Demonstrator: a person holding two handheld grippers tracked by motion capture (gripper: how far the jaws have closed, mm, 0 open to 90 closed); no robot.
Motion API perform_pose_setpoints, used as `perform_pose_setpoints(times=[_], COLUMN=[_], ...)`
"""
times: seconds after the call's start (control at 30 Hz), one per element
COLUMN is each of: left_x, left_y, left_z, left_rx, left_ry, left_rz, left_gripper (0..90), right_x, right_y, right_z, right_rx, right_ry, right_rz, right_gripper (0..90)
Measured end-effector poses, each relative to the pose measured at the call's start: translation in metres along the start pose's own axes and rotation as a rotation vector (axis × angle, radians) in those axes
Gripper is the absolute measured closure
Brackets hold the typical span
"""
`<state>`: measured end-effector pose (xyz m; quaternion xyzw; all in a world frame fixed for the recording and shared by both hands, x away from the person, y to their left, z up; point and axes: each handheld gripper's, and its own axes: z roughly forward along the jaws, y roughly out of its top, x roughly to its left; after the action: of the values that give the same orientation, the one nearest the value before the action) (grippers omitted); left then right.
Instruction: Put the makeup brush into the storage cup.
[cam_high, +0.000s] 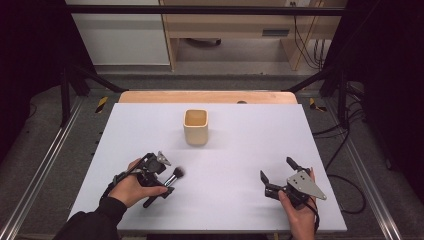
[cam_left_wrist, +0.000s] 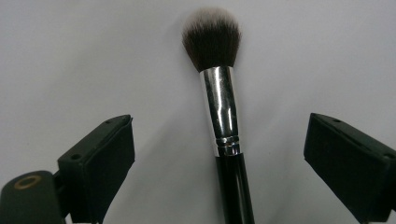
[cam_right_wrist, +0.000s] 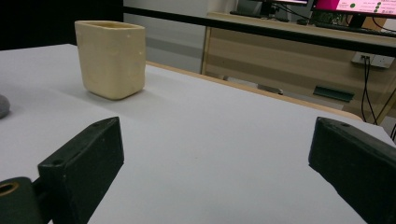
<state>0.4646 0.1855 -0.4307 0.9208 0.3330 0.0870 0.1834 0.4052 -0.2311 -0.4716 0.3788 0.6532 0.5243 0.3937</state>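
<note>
Lying flat, makeup brush (cam_left_wrist: 219, 107): dark white-tipped bristles, silver ferrule, black handle.

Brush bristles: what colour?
Dark brown bristles with whitish tips; clearest in the left gripper view.

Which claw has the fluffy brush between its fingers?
The left gripper: the makeup brush lies between its open jaws. The right gripper has only bare table between its own.
</note>
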Motion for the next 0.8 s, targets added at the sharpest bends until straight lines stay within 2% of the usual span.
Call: perform_pose_setpoints(times=[0.2, 0.6, 0.8], left_x=[-0.0002, -0.0011, -0.0017], left_y=[-0.0007, -0.0018, -0.0013], left_z=[0.0026, 0.0035, 0.0055], left_rx=[0.007, 0.039, 0.063], left_ry=[-0.011, -0.022, -0.018], left_rz=[-0.013, -0.031, -0.034], left_gripper=[13.5, 43.4, 51.8], right_x=[-0.0005, -0.0003, -0.0002], right_y=[-0.0002, -0.0005, -0.0008], right_z=[-0.0001, 0.0005, 0.0007], right_rx=[0.001, 0.003, 0.005], right_ry=[-0.001, -0.001, -0.001], right_rz=[-0.001, -0.004, -0.004], right_gripper=[3.4, 3.5, 3.5])
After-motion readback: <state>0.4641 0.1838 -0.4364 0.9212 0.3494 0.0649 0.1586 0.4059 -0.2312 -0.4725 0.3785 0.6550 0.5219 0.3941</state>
